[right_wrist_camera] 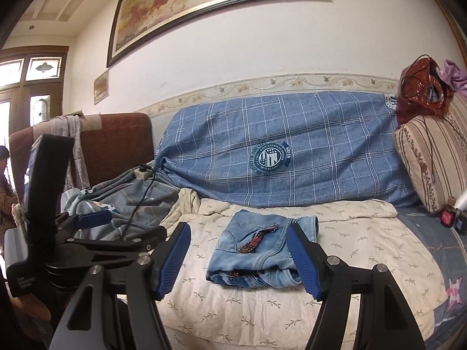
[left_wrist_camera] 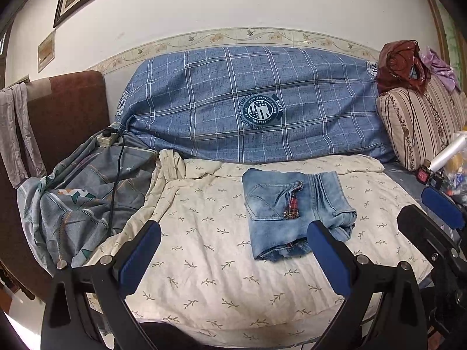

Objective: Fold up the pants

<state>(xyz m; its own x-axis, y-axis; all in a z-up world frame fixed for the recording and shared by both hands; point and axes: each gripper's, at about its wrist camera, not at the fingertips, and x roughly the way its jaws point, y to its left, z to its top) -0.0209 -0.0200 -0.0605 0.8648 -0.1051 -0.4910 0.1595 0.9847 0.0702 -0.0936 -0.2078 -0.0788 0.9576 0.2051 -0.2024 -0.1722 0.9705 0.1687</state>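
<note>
Now, taking it from the biggest down. Far ahead of both claws, blue plaid cover draped across the sofa back. Directly beneath and in front of them, cream leaf-print quilt spread flat as the working surface. Off beyond the left finger of the left claw, crumpled grey patterned sheet with a black cable trailing over it. Away past the right finger, striped pillow propped at the sofa's end.

And the main event: pants, pale denim, lying on the quilt as a compact, squarish bundle. Just ahead of the left claw, sitting toward its right finger; just ahead of the right claw too, roughly centred in its gap and partly hidden behind its right finger. Layers stacked, near edge showing several thicknesses, a sliver of red tartan lining peeking out at the pocket.

Both claws spread wide, holding nothing, hovering short of the denim, apart from it. No cloth pinched anywhere.

Reads as the closing stage: folding looks done, or all but done. Near right corner a touch bulgy and uneven, so possibly one tidy-up left. If so, calls for a low approach to that loose corner, a light pinch on the top layers only, and a short tuck or press flat without dragging the bundle across the soft quilt. Otherwise, simply backing away clear of the pile.
</note>
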